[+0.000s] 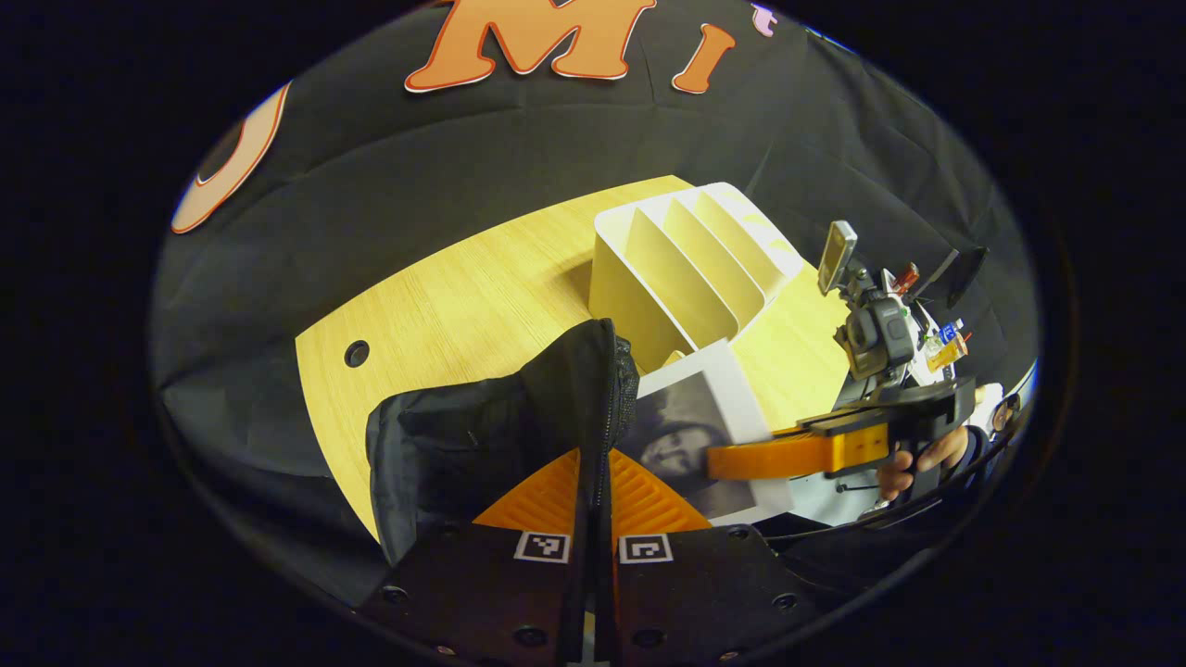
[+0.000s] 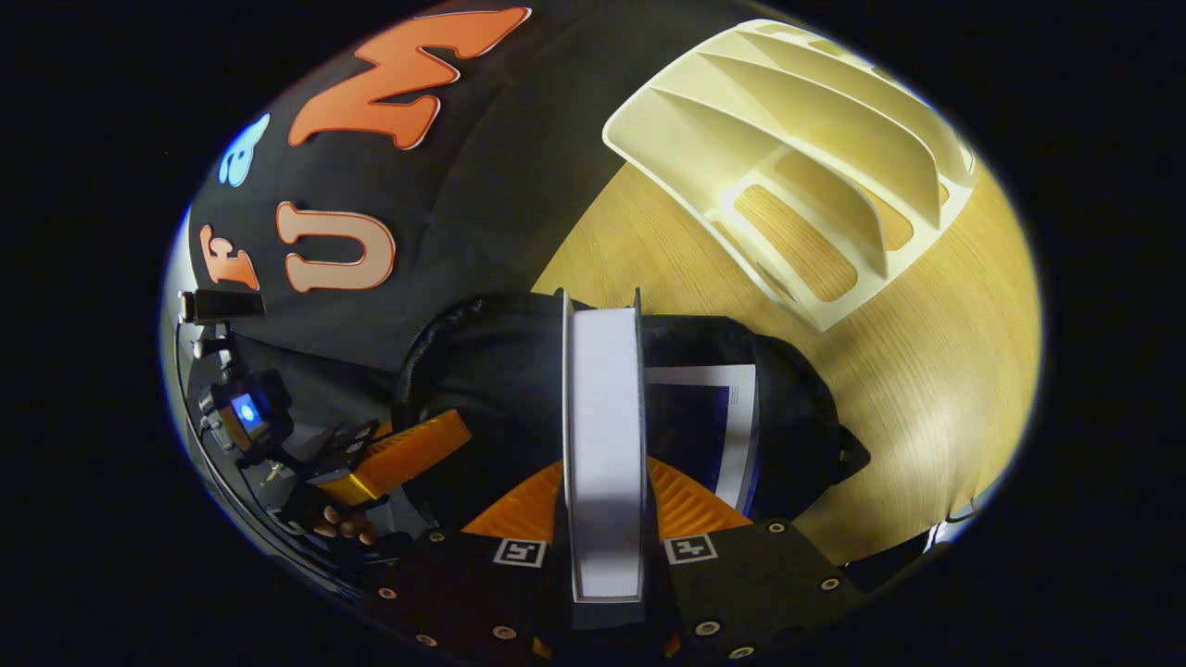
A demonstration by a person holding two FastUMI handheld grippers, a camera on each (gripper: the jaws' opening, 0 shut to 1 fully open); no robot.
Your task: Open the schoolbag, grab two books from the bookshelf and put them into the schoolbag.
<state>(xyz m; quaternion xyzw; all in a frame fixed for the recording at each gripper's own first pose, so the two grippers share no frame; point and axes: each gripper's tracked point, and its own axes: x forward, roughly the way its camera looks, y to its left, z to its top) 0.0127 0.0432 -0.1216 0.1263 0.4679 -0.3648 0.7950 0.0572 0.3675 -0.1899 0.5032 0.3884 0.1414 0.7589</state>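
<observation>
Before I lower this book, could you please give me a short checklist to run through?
1. Left gripper shut on the schoolbag rim: ok.
2. Right gripper shut on the white-edged book: ok.
3. Schoolbag mouth held open: ok.
4. White-edged book lined up over the opening: ok.
5. Other book inside the schoolbag: ok.
6. Enough room beside it, down to the bottom: cannot tell.

Black schoolbag (image 2: 797,417) is gaping open on the table, one book (image 2: 732,421) lying inside. Second book (image 2: 604,445) is standing edge-on above its mouth. White bookshelf (image 2: 797,157) is sitting empty at one o'clock.
</observation>
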